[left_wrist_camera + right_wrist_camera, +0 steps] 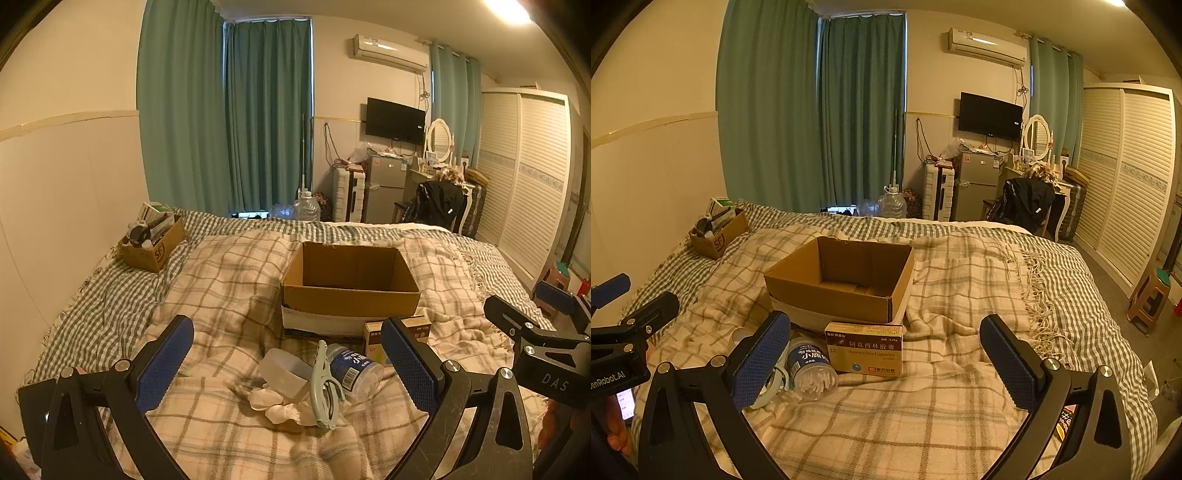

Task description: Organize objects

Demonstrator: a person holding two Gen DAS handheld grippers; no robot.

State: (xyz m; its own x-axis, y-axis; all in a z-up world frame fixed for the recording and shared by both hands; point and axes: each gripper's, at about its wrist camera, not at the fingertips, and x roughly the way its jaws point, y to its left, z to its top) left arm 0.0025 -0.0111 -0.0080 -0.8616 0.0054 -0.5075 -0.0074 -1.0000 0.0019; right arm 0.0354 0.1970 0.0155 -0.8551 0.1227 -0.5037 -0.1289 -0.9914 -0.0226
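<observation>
An open empty cardboard box point(351, 295) point(842, 295) sits mid-bed on a plaid blanket. In front of it lie a roll of clear tape point(284, 373), a pale green clip tool point(325, 387), a crumpled white tissue point(277, 404), a clear jar of cotton swabs point(354, 369) point(810, 371) on its side, and an amoxicillin medicine box point(866, 350) point(373, 343). My left gripper point(288, 362) is open above the pile, empty. My right gripper point(886, 354) is open, empty, with the medicine box between its fingers.
A smaller cardboard box point(153, 240) point(718, 234) full of items stands at the bed's far left by the wall. Beyond the bed are curtains, a fridge point(975, 188), a chair with a black jacket point(1027, 206) and a wardrobe point(1126, 177). A stool point(1148, 299) stands right.
</observation>
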